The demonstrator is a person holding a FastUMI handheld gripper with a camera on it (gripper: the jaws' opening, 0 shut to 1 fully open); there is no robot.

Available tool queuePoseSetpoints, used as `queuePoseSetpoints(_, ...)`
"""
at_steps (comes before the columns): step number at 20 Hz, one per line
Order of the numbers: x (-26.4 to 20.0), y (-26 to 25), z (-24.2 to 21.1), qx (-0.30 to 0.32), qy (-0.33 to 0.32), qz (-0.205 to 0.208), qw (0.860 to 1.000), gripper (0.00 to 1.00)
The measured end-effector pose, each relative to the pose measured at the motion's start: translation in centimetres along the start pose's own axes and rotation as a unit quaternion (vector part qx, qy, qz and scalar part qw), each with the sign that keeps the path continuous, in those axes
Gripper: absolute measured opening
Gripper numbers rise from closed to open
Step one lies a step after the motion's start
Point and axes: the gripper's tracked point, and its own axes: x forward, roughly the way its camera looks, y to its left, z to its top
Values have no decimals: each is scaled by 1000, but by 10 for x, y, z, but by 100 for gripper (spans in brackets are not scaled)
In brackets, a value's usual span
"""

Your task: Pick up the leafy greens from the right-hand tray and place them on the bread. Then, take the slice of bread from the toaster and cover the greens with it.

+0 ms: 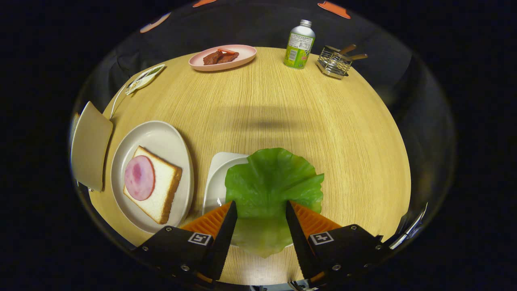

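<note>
From the camera riding on my claw [260, 208], I look out along its two fingers, which sit fairly wide apart with the leafy greens [271, 186] lying between them. The leaf spreads out ahead of the tips and its paler stem end trails back toward me between the fingers. Whether both fingers actually press on it I cannot tell; the inner edges run right along the leaf's sides, but contact is not clear.

Under and just beside the leaf, on its left, a white tray [216, 178] peeks out (most of it is covered by the greens). Further left sits a round pale plate [161, 135] carrying a slice of bread [163, 190] with a round pink slice of ham [139, 178] on top. Beside that plate, at the table's edge, is a flat beige object [91, 145] that I cannot identify.

All of this rests on a light wooden table [282, 109]. Far beyond my fingers, at the table's far side, stand a pink oval plate [242, 58] with reddish-brown pieces of meat [220, 57], a small bottle [299, 44] with a green label, and a wire rack [333, 62] holding wooden-handled utensils. A small packet [144, 79] lies toward the far left.
</note>
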Motion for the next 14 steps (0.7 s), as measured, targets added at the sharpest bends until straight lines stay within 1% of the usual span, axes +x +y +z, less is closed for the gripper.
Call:
queuePoseSetpoints(1,2,1,-1,7,8,4,1000,72)
queuePoseSetpoints(4,3,2,-1,33,11,15,999,63)
queuePoseSetpoints(6,4,-3,1,67,10,10,998,61)
queuePoseSetpoints(7,5,-5,1,84,7,6,996,58)
queuePoseSetpoints(10,5,-11,1,103,-1,-4,995,37)
queuePoseSetpoints(11,5,-12,1,107,-2,-6,994,32)
queuePoseSetpoints(12,6,-13,2,109,-4,-7,994,19)
queuePoseSetpoints(13,6,-15,2,110,-7,-7,994,14)
queuePoseSetpoints(14,6,-15,4,109,-10,-7,994,6)
